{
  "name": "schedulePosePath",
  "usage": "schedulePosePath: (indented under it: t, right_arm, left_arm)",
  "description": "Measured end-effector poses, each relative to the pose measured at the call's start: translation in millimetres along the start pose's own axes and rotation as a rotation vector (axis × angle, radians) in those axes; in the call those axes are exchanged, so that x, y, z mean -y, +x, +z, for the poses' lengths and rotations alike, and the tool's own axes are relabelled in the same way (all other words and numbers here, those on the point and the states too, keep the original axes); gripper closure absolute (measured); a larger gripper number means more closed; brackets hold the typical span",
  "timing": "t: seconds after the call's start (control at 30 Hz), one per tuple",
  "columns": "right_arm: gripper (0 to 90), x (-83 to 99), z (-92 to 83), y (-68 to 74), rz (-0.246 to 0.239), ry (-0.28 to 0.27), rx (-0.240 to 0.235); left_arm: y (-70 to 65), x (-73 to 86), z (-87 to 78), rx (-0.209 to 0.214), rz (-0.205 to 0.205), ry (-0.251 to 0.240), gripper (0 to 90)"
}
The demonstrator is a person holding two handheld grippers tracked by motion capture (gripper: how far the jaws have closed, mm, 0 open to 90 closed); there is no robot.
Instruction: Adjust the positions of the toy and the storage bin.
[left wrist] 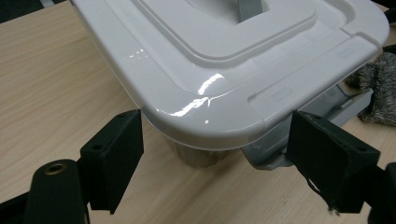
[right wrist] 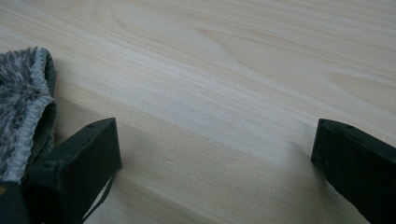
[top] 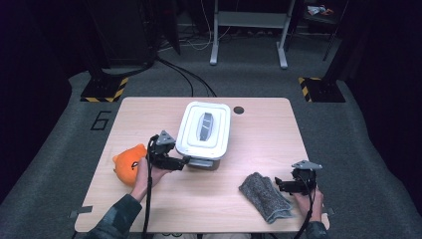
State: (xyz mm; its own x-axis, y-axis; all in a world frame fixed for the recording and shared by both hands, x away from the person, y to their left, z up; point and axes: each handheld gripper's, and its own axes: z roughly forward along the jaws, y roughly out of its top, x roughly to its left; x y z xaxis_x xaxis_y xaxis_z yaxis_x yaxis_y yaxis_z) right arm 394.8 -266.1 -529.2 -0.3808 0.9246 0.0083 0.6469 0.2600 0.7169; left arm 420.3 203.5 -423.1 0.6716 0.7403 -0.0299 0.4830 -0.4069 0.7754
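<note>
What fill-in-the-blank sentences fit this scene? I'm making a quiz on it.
1. The white box has its lid ____.
2. The left gripper has its jaws ____ at the box's corner.
3. The grey cloth lies beside the ____ gripper.
4. The plush toy is ____ in colour.

Missing: on; open; right; orange

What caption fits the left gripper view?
Open left gripper lined up at the corner of the white lidded box.
</note>
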Motion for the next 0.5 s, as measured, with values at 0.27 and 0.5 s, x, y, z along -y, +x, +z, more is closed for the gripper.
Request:
schedulePosePath:
  t: [0.27,0.5]
  right_arm:
    - [0.4,0.0,0.0,0.0,0.000,0.000,0.000]
    - [0.4,0.0,0.1,-0.1,0.000,-0.001,-0.001]
  left_arm:
    - [-11.2,-3.7,5.8,0.025,0.007,-0.007,18.5]
    - [-22.7,-9.1,13.9,0.054,0.027,-0.011,18.2]
